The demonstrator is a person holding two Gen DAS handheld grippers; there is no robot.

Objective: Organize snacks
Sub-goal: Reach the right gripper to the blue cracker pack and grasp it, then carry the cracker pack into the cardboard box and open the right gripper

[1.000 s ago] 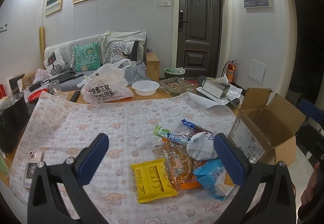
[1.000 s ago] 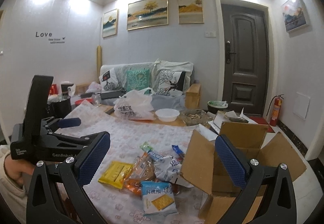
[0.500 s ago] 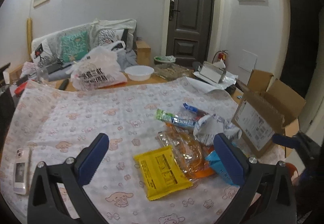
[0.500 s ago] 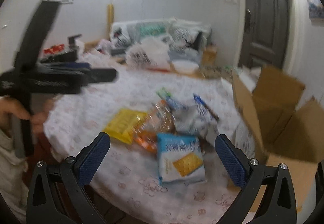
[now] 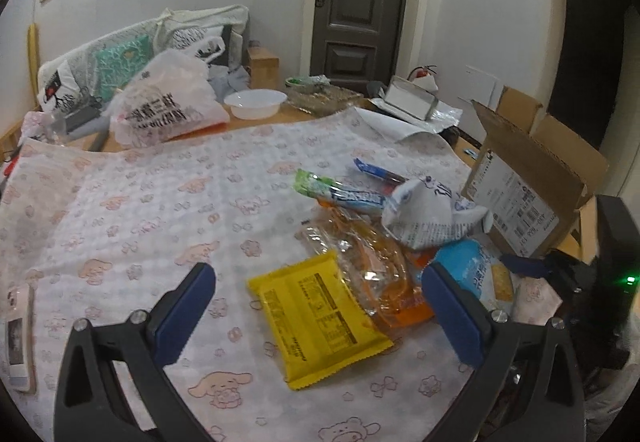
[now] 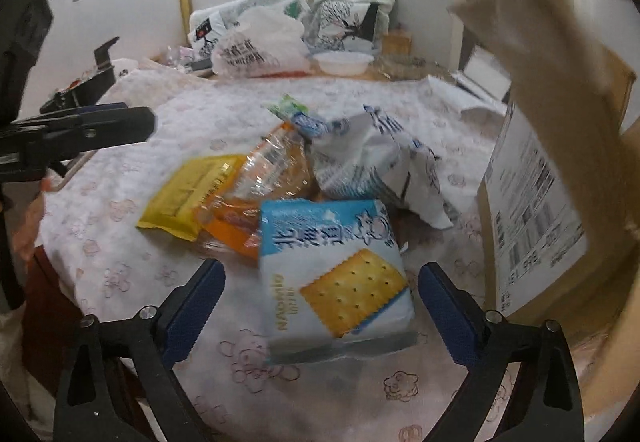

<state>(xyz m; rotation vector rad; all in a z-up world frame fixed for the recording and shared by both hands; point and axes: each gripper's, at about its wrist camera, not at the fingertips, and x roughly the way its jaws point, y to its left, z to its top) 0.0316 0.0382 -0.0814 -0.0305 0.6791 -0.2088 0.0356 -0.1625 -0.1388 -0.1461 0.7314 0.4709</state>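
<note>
A: Where are the snacks seen?

B: A pile is laid on the tabletop [image 5: 120, 210], just beside the cardboard box [image 5: 532, 178]. The box's inside cannot be seen. A yellow packet [image 5: 316, 318], an orange bag [image 5: 368, 266], a white bag [image 5: 424, 214] and a blue cracker pack [image 6: 336, 278] are piled together.

A: What is held?

B: Nothing. The right gripper [image 6: 320, 306] is placed around the cracker pack; its jaws are closing but the pack is not yet touched. The left gripper [image 5: 316, 314] is spread wide around the yellow packet. A white bowl [image 5: 256, 102] looks empty, and a plastic bag [image 5: 168, 102] is stuffed full.
</note>
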